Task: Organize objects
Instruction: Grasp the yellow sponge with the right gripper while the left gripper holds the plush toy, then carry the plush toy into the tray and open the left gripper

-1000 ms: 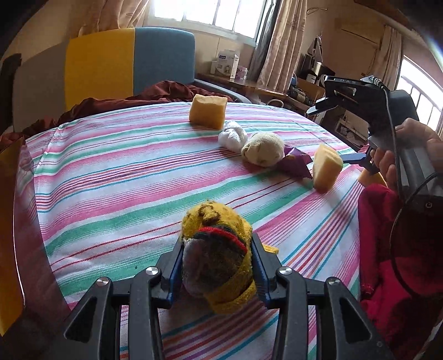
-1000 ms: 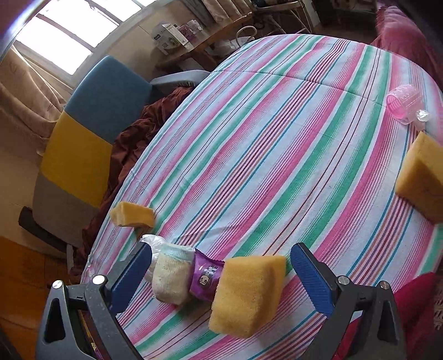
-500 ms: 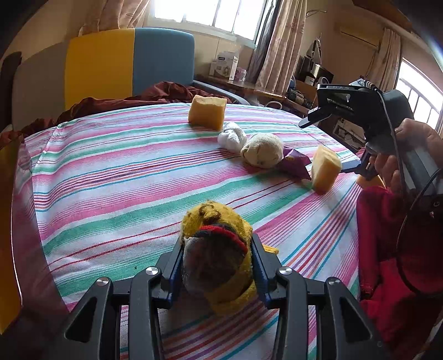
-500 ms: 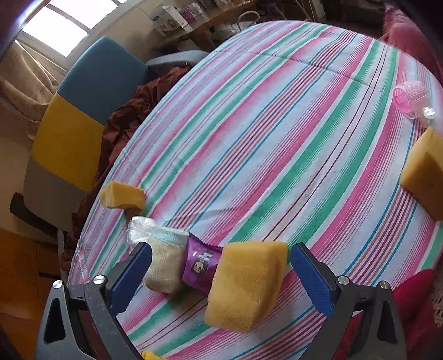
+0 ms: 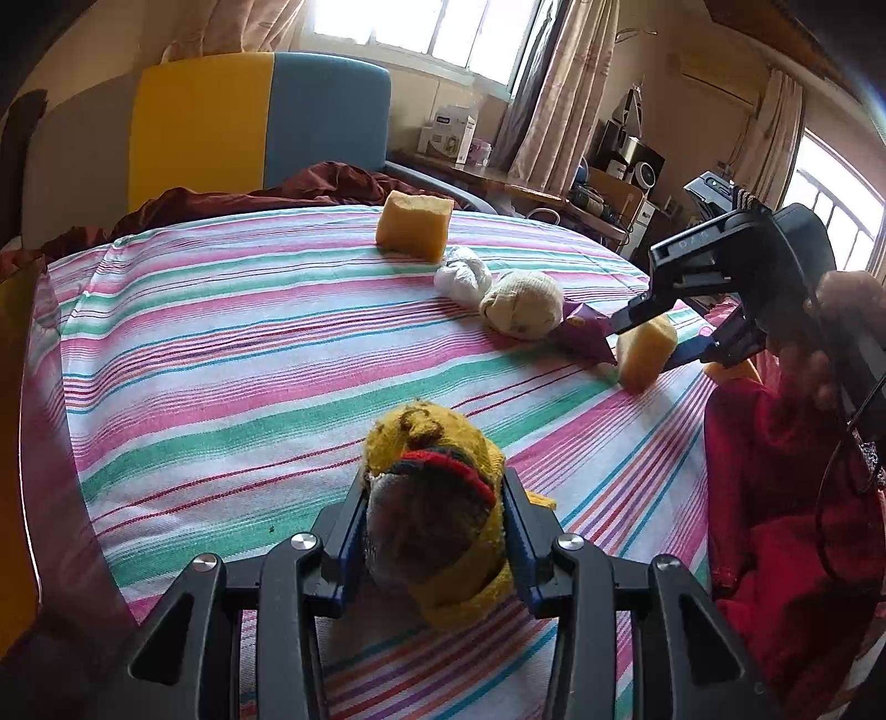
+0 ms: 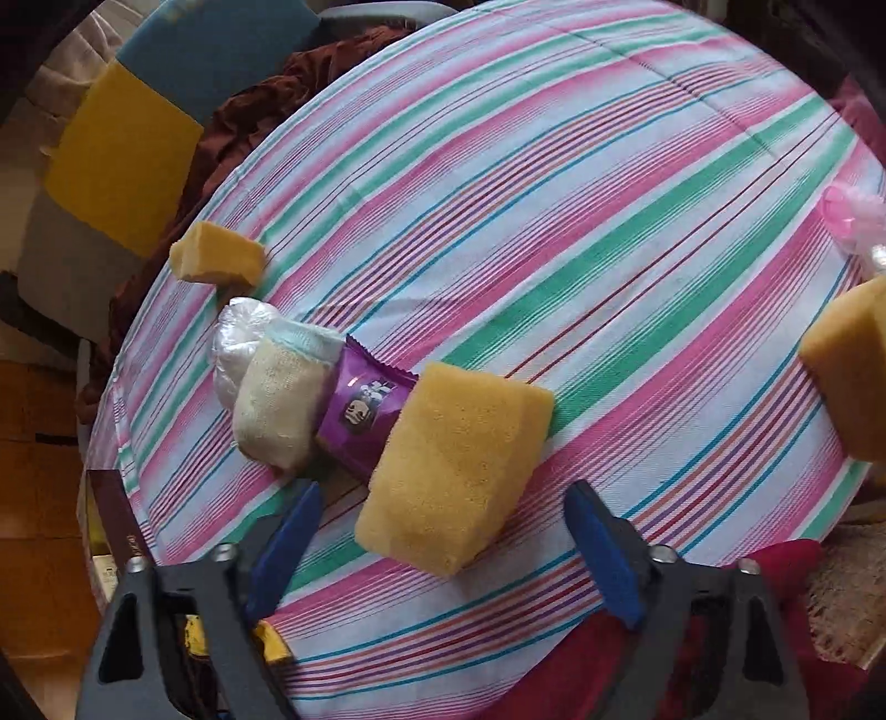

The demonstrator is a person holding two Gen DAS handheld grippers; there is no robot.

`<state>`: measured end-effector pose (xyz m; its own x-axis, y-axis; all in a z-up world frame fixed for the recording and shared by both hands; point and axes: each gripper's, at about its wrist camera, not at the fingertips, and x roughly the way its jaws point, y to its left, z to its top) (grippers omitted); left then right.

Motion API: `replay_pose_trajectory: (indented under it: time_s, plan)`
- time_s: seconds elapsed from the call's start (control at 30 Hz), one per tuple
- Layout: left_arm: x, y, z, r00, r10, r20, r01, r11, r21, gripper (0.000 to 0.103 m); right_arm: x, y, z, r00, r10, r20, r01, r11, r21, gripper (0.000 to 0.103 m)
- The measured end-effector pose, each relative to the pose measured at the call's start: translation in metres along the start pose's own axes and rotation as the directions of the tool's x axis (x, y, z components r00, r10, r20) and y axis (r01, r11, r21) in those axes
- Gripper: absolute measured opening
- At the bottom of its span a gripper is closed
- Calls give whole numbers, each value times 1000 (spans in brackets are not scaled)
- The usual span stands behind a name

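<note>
Wrapper (image 6: 362, 412) between sock (image 6: 282, 401) and sponge (image 6: 448, 471)

We see bright windows (image 5: 410, 27) with beige curtains (image 5: 545, 99) flooding the room with daylight. A chair (image 5: 260, 122) — grey, yellow and blue — stands behind the striped tablecloth (image 5: 232, 354); a cluttered wooden sideboard (image 5: 531, 191) lines the wall.

We see a yellow-and-blue chair (image 5: 260, 122) at the far left, a dark red cloth (image 5: 310, 185) draped beside it, curtains (image 5: 545, 83) by the far window, and a white box (image 5: 454, 135).

Open striped bedspread (image 6: 554, 232) at centre, sponge (image 6: 454, 471), wrapper (image 6: 360, 410), sock (image 6: 282, 404) crowding near edge
</note>
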<state>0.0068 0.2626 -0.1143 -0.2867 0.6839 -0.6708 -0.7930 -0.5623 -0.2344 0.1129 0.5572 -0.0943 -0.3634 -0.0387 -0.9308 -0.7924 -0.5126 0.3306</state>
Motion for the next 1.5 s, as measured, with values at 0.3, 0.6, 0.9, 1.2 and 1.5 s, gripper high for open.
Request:
replay_pose_trajectory:
  time_s: [0.3, 0.6, 0.9, 1.2, 1.5]
  plan:
    - [1, 1, 0, 1000, -9, 3, 9, 1000, -6, 44, 0, 12, -7, 995, -96, 35, 98, 993, -71, 50]
    - [1, 1, 0, 1000, -8, 4, 8, 1000, -6, 44, -4, 8, -3, 993, -108, 51, 111, 992, -52, 50]
    - [0, 1, -1, 1000, -7, 2, 7, 1000, 5, 44, -8, 7, -4, 992, -116, 59, 120, 990, -70, 46]
    - [-21, -1, 3, 998, -29, -49, 28, 999, -17, 39, -12, 1, -1, 993, -103, 64, 107, 992, -66, 44]
    - [-108, 16, 26, 995, -23, 99, 30, 997, -66, 39, -13, 4, -3, 993, -95, 73, 100, 993, -66, 44]
